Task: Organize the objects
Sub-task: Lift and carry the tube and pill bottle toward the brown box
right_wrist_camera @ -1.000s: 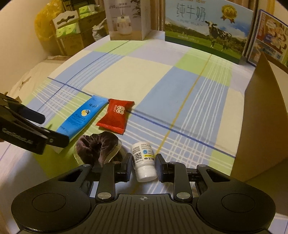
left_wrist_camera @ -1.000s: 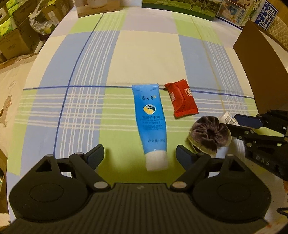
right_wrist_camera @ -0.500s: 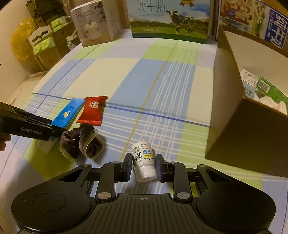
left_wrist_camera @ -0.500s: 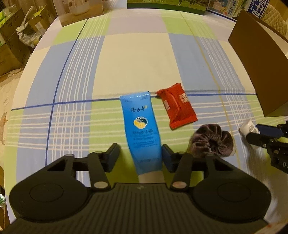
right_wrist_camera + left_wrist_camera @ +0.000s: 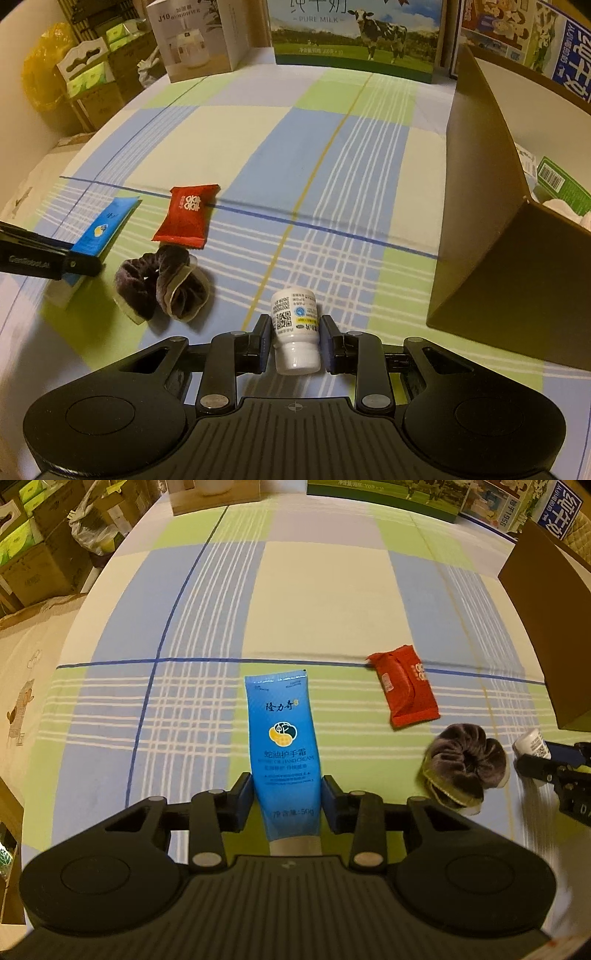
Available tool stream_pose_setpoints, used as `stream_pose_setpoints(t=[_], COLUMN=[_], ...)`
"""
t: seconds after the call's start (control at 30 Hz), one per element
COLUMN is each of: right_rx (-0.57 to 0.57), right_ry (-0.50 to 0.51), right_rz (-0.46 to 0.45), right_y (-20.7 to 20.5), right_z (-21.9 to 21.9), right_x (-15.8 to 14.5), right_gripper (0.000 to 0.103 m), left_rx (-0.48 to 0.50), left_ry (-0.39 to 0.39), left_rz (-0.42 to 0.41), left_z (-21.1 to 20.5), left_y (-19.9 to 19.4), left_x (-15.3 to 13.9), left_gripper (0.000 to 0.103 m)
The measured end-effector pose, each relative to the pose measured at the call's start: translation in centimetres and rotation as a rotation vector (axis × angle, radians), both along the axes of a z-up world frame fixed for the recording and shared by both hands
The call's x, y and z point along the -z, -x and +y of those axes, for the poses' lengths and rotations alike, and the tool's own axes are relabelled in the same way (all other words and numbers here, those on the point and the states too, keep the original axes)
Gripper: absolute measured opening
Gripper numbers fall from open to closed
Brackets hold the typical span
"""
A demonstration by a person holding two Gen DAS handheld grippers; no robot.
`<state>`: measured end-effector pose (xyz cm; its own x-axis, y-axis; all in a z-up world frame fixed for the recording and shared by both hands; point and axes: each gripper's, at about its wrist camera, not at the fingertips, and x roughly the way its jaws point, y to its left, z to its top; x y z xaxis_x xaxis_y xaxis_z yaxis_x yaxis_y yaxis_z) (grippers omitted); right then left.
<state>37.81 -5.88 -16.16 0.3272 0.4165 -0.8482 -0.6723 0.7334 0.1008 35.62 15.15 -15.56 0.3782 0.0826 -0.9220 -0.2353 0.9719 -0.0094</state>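
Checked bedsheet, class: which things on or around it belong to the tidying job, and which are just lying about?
Job:
blue hand cream tube
white bottle
red packet
dark scrunchie
brown cardboard box

Lying about:
milk carton box
humidifier box

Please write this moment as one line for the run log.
left gripper: fingers closing on blue tube | right gripper: shut on white bottle | cardboard box: open, at right
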Motion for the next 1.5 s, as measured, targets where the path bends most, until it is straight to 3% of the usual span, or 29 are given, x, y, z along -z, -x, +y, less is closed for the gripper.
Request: stream_pose_setpoints(t=[0.23, 0.8, 1.5], right_rx=[-0.006, 0.037, 0.088], right_ry=[0.020, -0.016, -0.130], right_rz=[-0.020, 0.036, 0.002], right_y=[0.1, 1.6, 4.7], right_z=[0.4, -1.3, -5.1], right_x=[0.2, -0.6, -5.2], right_gripper=[0.024, 0.024, 0.024], left_rx=[0.024, 0.030, 0.062], left_ry=[-0.016, -0.007, 0.007], left_rz=[0.013, 0.010, -0.124], left_z=[-0.6, -1.4, -4.5], left_y=[-0.6, 0.9, 5.3], left_x=[0.1, -0.5, -7.1], left_gripper=[0.035, 0.033, 0.033])
